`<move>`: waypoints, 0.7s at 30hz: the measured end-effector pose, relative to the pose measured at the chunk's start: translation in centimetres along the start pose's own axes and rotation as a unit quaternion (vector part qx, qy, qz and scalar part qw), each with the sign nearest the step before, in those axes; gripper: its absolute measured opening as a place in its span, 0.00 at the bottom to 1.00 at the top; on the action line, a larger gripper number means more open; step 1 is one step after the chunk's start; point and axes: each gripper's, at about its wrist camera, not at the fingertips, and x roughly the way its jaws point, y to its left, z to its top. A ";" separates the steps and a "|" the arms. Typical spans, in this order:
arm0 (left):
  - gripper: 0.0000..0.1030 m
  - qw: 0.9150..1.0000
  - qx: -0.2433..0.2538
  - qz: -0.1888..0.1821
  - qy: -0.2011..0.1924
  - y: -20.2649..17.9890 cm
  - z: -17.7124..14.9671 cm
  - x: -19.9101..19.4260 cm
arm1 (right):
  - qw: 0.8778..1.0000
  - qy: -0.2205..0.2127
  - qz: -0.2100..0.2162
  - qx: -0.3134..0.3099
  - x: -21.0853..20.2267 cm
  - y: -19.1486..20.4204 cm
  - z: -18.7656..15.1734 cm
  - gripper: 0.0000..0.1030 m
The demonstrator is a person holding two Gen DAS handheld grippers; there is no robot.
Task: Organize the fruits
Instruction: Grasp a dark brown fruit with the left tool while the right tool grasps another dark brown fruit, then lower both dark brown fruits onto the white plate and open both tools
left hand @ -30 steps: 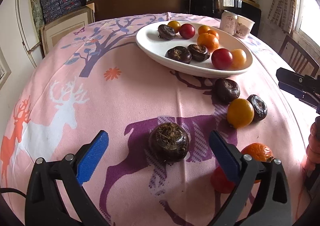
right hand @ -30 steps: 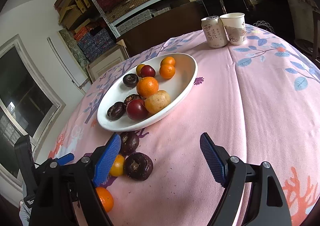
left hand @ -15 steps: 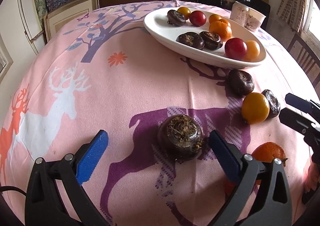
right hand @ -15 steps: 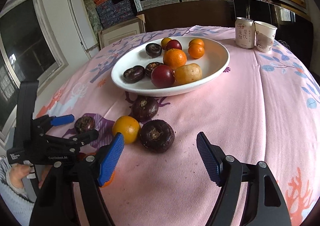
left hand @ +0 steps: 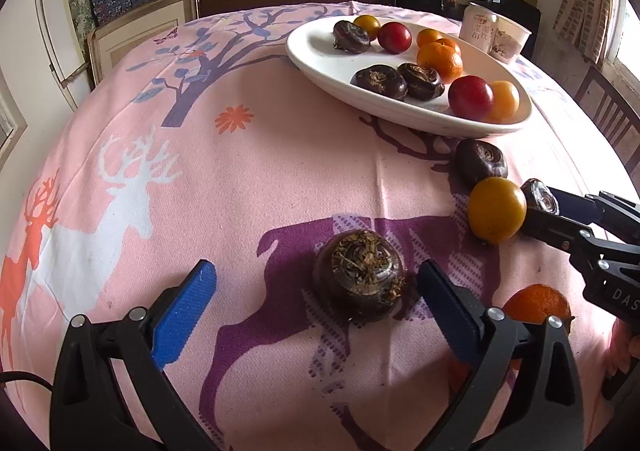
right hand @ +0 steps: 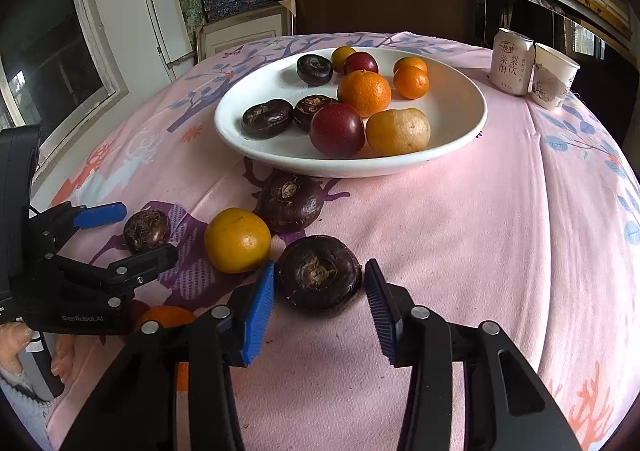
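Both grippers are at the picking step, each set around one dark water chestnut lying on the tabletop near its front edge. The right gripper (right hand: 319,301) is open, its ribbed blue pads just beside the flat, glossy chestnut (right hand: 318,276). The left gripper (left hand: 316,315) is wide open around a rough chestnut with dry fibres on top (left hand: 358,283). Next, I judge, each must close and carry its fruit to the smooth white oval plate (right hand: 460,131) toward the far edge.

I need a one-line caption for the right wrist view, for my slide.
Right gripper, jaws open around a dark water chestnut lying on the pink tablecloth, near the white fruit plate.
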 end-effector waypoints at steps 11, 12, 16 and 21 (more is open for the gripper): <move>0.40 0.999 0.020 -0.037 -0.025 -1.0 -0.1 -1.1 | 0.999 -0.019 0.001 0.032 -0.9 -1.6 -0.1 0.40; 0.40 0.998 0.015 -0.046 -0.027 -0.9 -0.1 -1.1 | 0.999 -0.020 0.001 0.034 -0.9 -1.7 -0.1 0.40; 0.39 0.997 0.009 -0.062 -0.041 -0.8 -0.1 -1.6 | 0.999 -0.024 0.002 0.038 -1.1 -1.9 -0.1 0.40; 0.39 0.996 0.011 -0.059 -0.073 -0.8 0.2 -2.9 | 0.997 -0.050 0.003 0.052 -2.0 -2.3 -0.2 0.40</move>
